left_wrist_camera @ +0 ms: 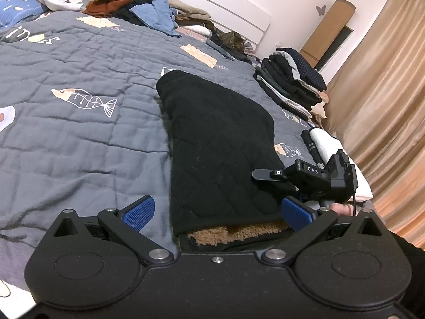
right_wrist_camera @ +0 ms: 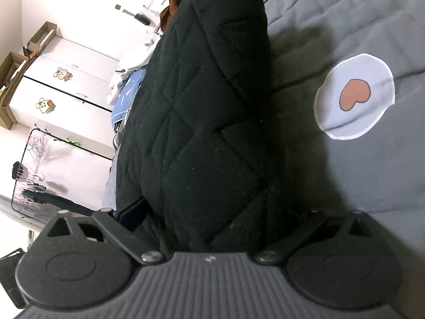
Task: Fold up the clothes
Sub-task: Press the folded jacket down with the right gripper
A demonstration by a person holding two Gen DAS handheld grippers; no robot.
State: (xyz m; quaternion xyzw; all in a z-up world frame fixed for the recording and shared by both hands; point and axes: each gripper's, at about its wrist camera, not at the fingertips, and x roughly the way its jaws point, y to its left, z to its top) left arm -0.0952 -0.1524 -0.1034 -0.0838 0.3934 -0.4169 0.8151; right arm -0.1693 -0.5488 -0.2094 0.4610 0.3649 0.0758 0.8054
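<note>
A black quilted garment (left_wrist_camera: 220, 143) with brown fleece lining (left_wrist_camera: 239, 232) lies folded lengthwise on the grey bed cover (left_wrist_camera: 79, 122). My left gripper (left_wrist_camera: 217, 212) is open, its blue pads (left_wrist_camera: 139, 212) wide apart on either side of the garment's near end. My right gripper shows in the left wrist view (left_wrist_camera: 313, 180) at the garment's right edge. In the right wrist view the garment (right_wrist_camera: 202, 122) fills the space between the right gripper's fingers (right_wrist_camera: 209, 226); one dark pad (right_wrist_camera: 132, 212) shows at the left, the other is hidden by fabric.
A stack of folded dark clothes (left_wrist_camera: 292, 85) sits at the bed's far right. A heap of unfolded clothes (left_wrist_camera: 148, 10) lies by the white headboard (left_wrist_camera: 212, 8). Tan curtains (left_wrist_camera: 385, 106) hang on the right. White wardrobes (right_wrist_camera: 66, 90) stand beyond the bed.
</note>
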